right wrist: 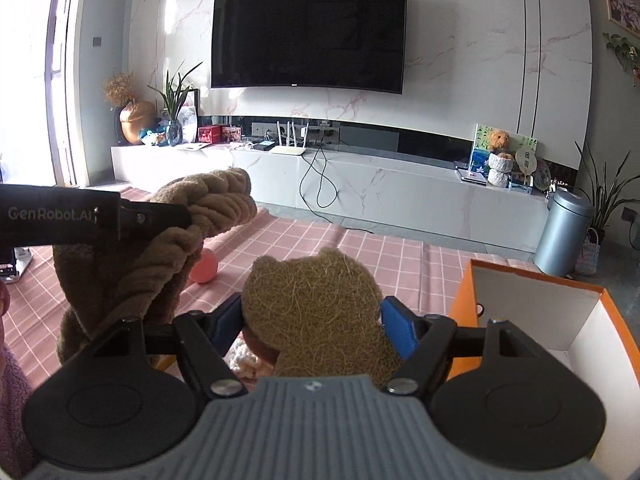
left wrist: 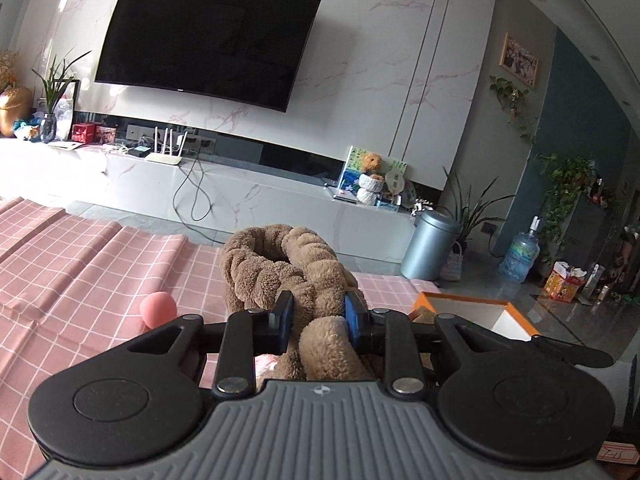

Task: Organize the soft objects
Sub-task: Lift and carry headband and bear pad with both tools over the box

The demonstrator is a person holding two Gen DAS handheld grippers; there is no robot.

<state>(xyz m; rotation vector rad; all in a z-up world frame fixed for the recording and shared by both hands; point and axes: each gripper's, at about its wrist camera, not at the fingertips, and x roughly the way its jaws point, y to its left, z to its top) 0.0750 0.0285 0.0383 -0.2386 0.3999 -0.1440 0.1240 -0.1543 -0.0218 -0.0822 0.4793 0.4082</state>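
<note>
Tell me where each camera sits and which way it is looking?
Left wrist: sits on the left gripper, looking past its fingers, shut on a brown braided plush, toward the TV.
Right wrist: sits on the right gripper, which clamps a tan fuzzy toy; the left gripper's black arm shows at left.
Both share the TV, pink ball, pink checked cloth and orange box.

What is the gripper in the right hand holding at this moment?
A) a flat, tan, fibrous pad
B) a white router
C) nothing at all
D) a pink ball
A: in the right wrist view the right gripper has its blue pads against the two sides of a flat tan fibrous pad, lifted above the pink checked cloth, while the pink ball lies on the cloth further off.
</note>
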